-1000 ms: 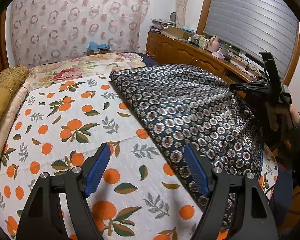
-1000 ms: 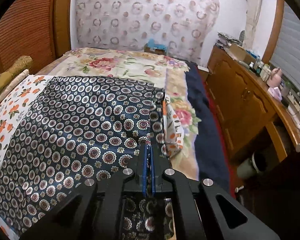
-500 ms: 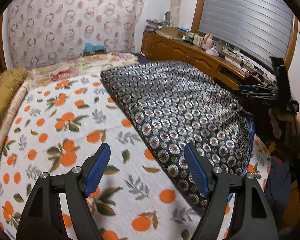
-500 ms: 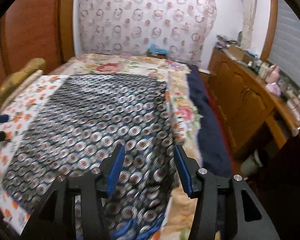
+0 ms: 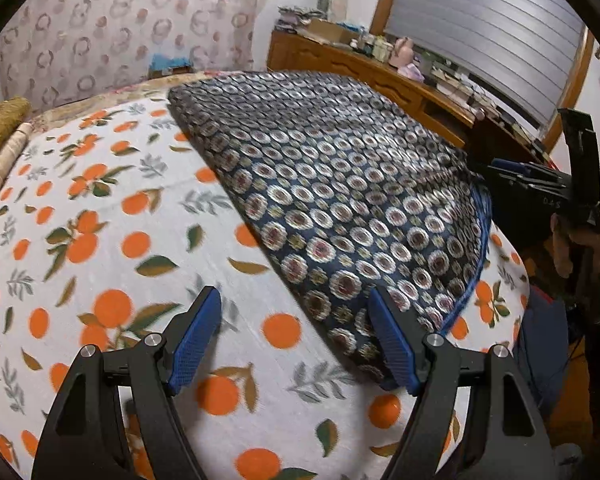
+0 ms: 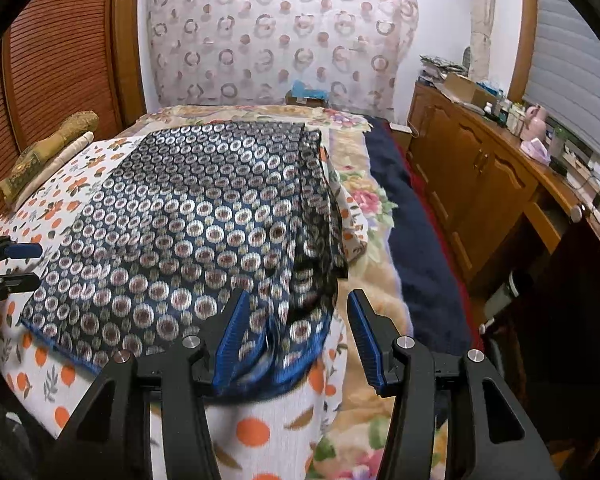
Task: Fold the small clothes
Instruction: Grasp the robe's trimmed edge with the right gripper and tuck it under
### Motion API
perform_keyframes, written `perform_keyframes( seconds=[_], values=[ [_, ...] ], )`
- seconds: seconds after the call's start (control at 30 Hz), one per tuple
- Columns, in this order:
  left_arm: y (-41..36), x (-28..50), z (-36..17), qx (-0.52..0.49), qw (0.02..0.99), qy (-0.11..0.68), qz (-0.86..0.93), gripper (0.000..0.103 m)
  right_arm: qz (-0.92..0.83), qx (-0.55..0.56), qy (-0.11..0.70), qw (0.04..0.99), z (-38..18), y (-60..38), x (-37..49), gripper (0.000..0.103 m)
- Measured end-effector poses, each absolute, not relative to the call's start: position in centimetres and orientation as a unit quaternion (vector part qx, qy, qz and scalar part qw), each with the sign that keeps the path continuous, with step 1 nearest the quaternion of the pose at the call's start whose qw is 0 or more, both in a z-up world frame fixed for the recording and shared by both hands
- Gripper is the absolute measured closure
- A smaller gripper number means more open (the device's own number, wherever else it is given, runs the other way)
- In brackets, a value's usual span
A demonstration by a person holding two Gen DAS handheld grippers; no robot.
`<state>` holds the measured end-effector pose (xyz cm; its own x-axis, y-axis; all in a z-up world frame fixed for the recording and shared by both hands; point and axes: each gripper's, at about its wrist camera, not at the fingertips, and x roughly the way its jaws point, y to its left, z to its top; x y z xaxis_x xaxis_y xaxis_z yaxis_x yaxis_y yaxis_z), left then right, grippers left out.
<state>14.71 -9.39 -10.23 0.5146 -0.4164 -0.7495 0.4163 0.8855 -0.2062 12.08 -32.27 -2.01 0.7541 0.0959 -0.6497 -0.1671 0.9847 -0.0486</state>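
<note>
Between the blue pads of the left gripper (image 5: pixel 294 334) lies only the orange-print sheet (image 5: pixel 112 240); its jaws stand wide and hold nothing. Its right-hand pad (image 5: pixel 392 344) sits at the near edge of the dark patterned garment (image 5: pixel 340 200), though whether it touches the cloth cannot be told. From that gripper the garment spreads away toward twelve and two o'clock, flat on the sheet, with a blue hem (image 5: pixel 480 248) curving along its side at three o'clock.

At three o'clock in the left wrist view the right gripper (image 5: pixel 524 172) shows from the side, borne by a person's hand (image 5: pixel 572 248), just off the garment's corner.

From its own camera, the right gripper (image 6: pixel 296 340) has its jaws parted about halfway, with nothing pinched. The near corner of the garment (image 6: pixel 204 216) lies loose and rumpled below and between the pads, its blue edging (image 6: pixel 284 376) hanging over the bed's edge. The cloth runs from there toward eleven and twelve o'clock. At nine o'clock the tips of the left gripper (image 6: pixel 16 264) reach in beside the garment's side edge.

Farther out, a floral blanket (image 6: pixel 360 200) and a dark blue cover (image 6: pixel 416 240) lie at one o'clock, a wooden cabinet (image 6: pixel 472 184) at two o'clock, and a ring-patterned curtain (image 6: pixel 276 32) at twelve o'clock.
</note>
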Motion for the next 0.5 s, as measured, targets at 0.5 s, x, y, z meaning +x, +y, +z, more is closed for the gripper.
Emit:
perform_keyframes(
  seconds=[0.5],
  values=[
    [-10.4, 13.9, -10.2, 0.01, 0.864, 0.432, -0.259, 0.055, 0.081, 0.007, 0.379, 0.922, -4.4, -33.5, 13.9, 0.05]
  ],
)
